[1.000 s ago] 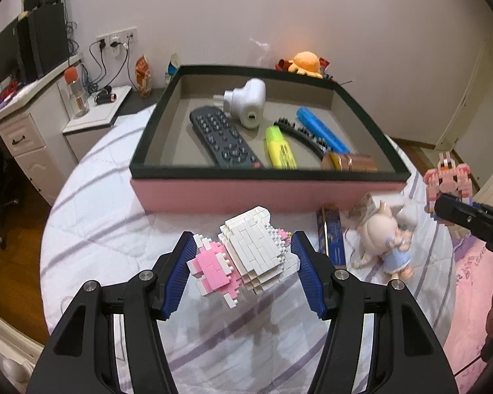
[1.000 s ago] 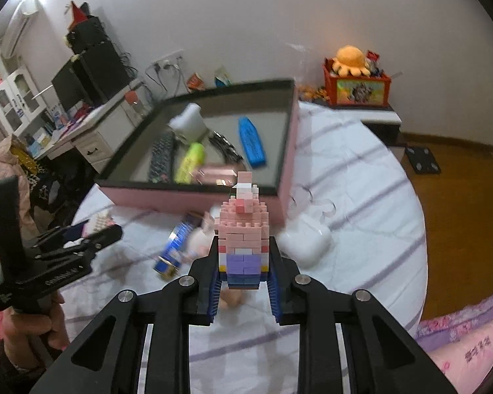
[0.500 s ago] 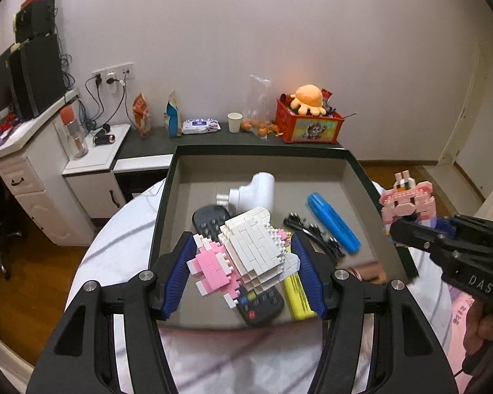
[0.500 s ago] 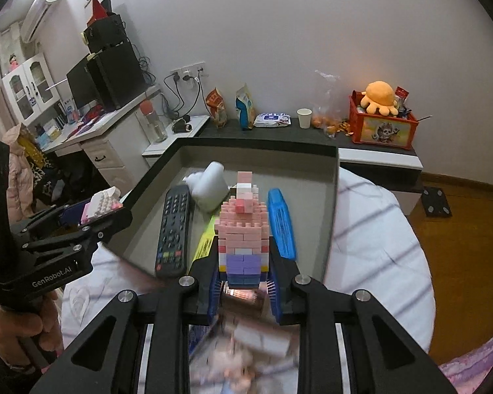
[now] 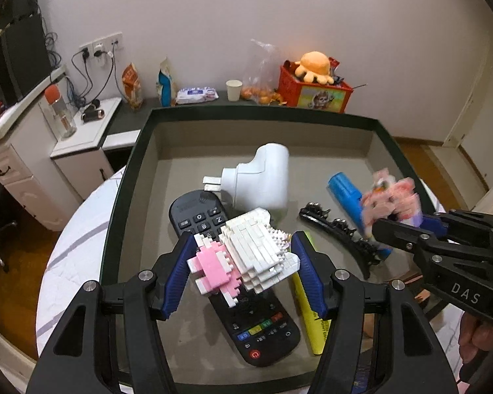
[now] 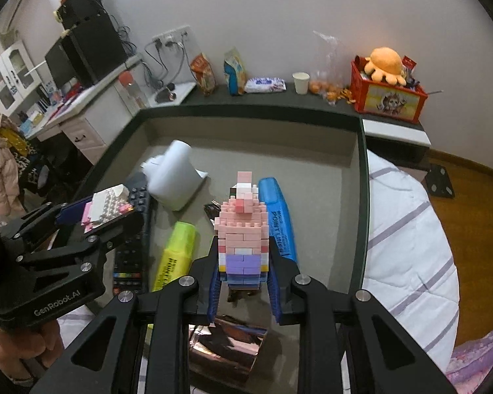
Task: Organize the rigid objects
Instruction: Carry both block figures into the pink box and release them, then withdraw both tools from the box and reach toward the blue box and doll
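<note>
The white-and-pink brick model [image 5: 246, 256] was held pinched between the blue pads of the left gripper [image 5: 243, 274], above the remote control [image 5: 236, 282] lying in the tray [image 5: 125, 177]. The pink brick figure [image 6: 243, 229] was clamped upright in the right gripper [image 6: 245, 287], above the tray's right half. Bare tray floor was seen to the far left, nearer the left gripper; release there was judged least obstructed.
</note>
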`<state>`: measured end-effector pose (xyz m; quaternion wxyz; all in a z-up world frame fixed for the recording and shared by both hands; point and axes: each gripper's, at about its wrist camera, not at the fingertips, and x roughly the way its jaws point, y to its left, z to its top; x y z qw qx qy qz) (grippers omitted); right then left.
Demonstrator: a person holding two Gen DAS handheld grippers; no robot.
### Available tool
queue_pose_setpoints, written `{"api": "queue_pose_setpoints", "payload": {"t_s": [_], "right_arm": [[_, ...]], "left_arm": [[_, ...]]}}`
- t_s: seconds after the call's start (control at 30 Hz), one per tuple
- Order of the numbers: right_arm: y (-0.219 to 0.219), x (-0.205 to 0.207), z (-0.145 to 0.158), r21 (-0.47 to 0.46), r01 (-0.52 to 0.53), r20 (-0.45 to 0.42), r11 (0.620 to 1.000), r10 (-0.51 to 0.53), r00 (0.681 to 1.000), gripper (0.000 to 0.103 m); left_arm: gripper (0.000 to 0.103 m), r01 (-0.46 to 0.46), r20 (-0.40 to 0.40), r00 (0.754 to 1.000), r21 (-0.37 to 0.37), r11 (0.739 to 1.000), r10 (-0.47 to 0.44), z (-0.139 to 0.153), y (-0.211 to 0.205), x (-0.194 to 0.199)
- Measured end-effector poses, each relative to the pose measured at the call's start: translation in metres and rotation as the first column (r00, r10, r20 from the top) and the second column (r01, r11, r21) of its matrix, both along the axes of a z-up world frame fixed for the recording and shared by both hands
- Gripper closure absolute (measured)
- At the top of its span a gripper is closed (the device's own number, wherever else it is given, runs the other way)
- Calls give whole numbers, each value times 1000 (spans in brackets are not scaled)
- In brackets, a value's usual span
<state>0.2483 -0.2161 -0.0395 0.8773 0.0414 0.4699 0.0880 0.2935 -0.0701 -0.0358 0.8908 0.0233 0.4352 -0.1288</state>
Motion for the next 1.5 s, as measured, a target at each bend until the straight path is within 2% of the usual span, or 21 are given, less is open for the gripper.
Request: {"api": "queue_pose_setpoints", "payload": {"t_s": [0.03, 0.07, 0.1, 0.13, 0.23, 0.4, 0.43, 0.47, 0.67, 0.93, 1.27, 1.5], "right_arm": [[-2, -1, -1, 2, 6, 0, 1000, -6, 1000, 74], [-2, -2, 0, 3, 11, 2, 1000, -11, 1000, 59], [-4, -4, 2, 5, 21, 9, 1000, -21, 1000, 49], [-5, -4, 3, 4, 25, 15, 1000, -25, 1000, 34], [-5, -12, 14, 4, 34, 49, 999, -34, 998, 22], [-4, -34, 35, -4, 55, 114, 998, -54, 992, 16], [-5, -40, 39, -5, 68, 124, 998, -67, 990, 11], [-6, -45, 42, -2, 77, 132, 997, -76, 988, 0], [-11, -82, 65, 34, 100, 197, 994, -105, 975, 0], [-14, -141, 80, 54, 117, 235, 992, -126, 964, 0], [-7, -197, 79, 47, 124, 246, 991, -132, 960, 0], [-2, -221, 66, 46, 116, 221, 992, -123, 968, 0]], "left_arm": [[33, -6, 1, 1000, 7, 1000, 6, 0, 0, 0], [18, -13, 5, 1000, 8, 1000, 13, 1, 1, -1], [11, -21, 10, 1000, 8, 1000, 21, 2, 3, -3], [4, -30, 22, 999, 4, 1000, 29, 5, 5, -5], [3, -33, 40, 999, -4, 999, 34, 13, 10, -13], [2, -44, 80, 996, -2, 999, 44, 32, 15, -35], [0, -50, 93, 994, 4, 999, 49, 36, 16, -41], [0, -57, 102, 993, 9, 998, 56, 39, 17, -46], [0, -85, 138, 987, 0, 996, 84, 62, 28, -83], [0, -102, 170, 981, 15, 995, 98, 74, 36, -130], [0, -135, 195, 973, 39, 990, 125, 78, 42, -191], [0, -154, 157, 976, 27, 988, 148, 66, 53, -220]]}}
